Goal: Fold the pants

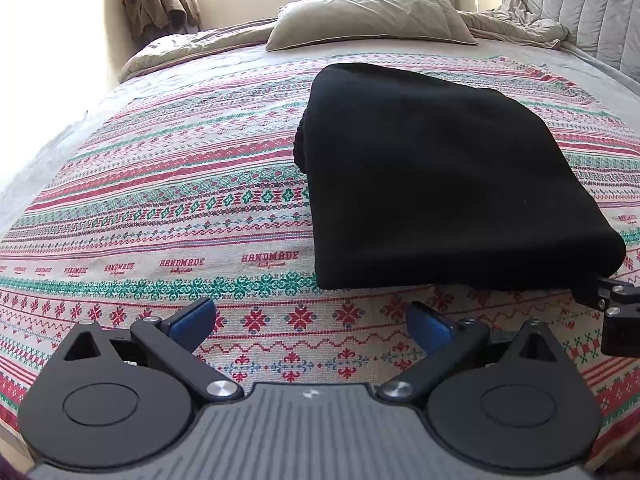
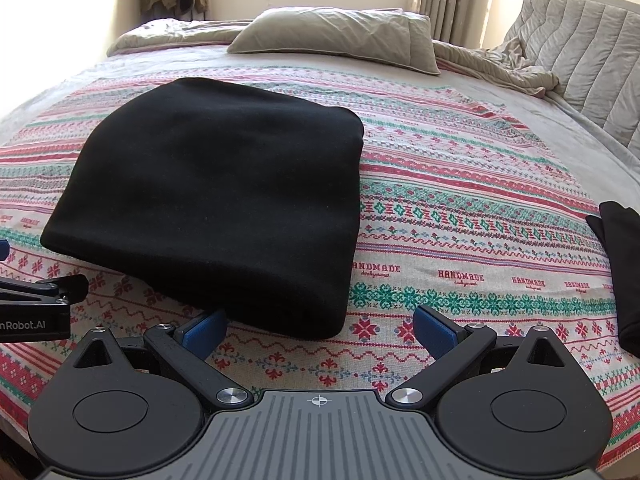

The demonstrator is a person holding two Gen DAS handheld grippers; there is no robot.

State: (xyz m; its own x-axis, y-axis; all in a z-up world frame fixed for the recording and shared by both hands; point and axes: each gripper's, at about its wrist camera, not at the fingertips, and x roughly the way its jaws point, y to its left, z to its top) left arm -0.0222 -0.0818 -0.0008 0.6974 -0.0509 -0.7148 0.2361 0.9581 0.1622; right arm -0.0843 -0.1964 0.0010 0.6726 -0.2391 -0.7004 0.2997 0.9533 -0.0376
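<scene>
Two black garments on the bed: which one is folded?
The black pants in the middle, a neat rectangular stack. The other black garment sits at the right edge, cut off by the frame.

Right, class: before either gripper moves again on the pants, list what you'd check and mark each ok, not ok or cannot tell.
1. Pants folded into a compact stack: ok.
2. Left gripper open, holding nothing: ok.
3. Right gripper open, holding nothing: ok.
4. Pants fully on the bedspread: ok.
5. Hidden layers aligned: cannot tell.
6. Second dark cloth at the right edge folded: cannot tell.
</scene>
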